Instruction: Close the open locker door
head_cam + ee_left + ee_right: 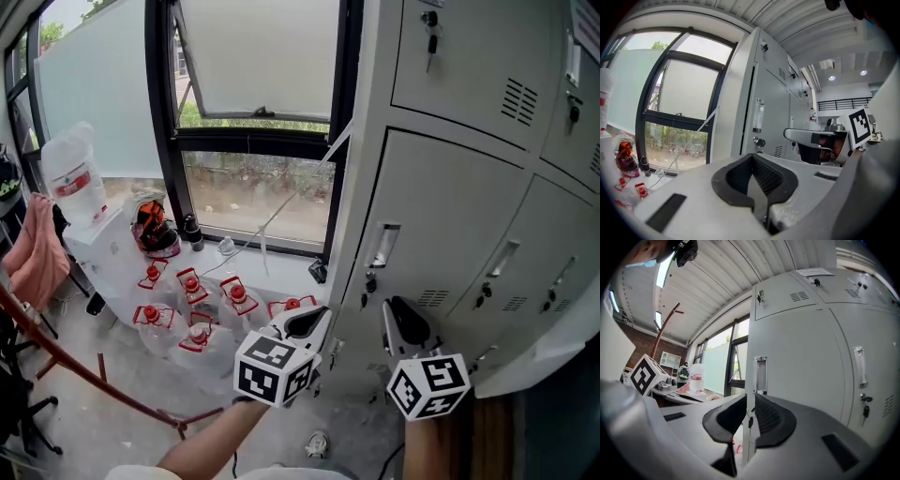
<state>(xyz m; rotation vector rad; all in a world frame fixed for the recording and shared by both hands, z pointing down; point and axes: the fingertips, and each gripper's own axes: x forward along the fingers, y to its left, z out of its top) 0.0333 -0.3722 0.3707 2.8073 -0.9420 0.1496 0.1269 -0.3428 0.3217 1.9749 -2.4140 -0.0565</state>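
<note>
Closing the locker door (450,216), which looks barely ajar just ahead, calls for a flat, steady push beside its handle (382,246). My right gripper (750,404) has its jaws slightly parted, holding nothing; my left gripper (753,161) is pinched together, empty.

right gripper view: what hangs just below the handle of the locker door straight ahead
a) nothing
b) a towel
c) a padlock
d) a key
d: a key dangles under the handle of the locker door, showing in the gap between the right tongs.
</note>
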